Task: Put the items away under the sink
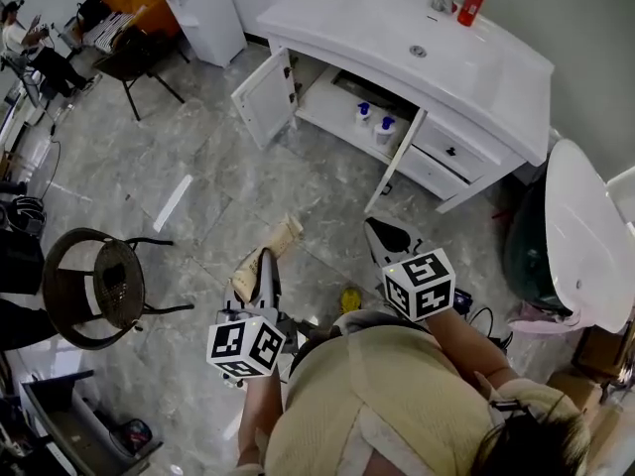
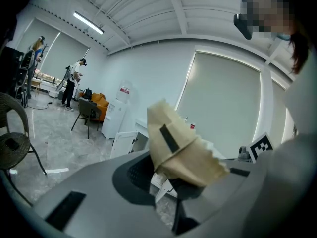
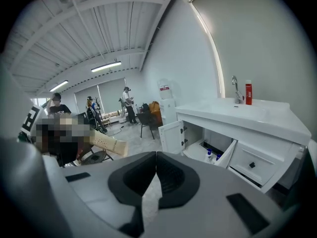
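Note:
A tan paper package (image 1: pixel 283 236) with a jagged end sticks out ahead of my left gripper (image 1: pixel 260 278), which is shut on it above the floor. In the left gripper view the package (image 2: pixel 178 148) fills the space between the dark pads of the left gripper (image 2: pixel 166 178). My right gripper (image 1: pixel 382 234) hangs beside it, shut and holding nothing; its jaws meet in the right gripper view (image 3: pixel 155 155). Ahead stands the white sink cabinet (image 1: pixel 466 67) with both doors (image 1: pixel 263 95) swung open. Two small blue-capped bottles (image 1: pixel 375 121) stand on its inner shelf.
A red bottle (image 1: pixel 472 1) stands by the tap on the counter. A white toilet (image 1: pixel 585 236) is at the right, a round wicker chair (image 1: pixel 94 286) at the left, a water dispenser (image 1: pixel 203 8) at the back. A small yellow object (image 1: pixel 349 298) lies on the floor near my feet.

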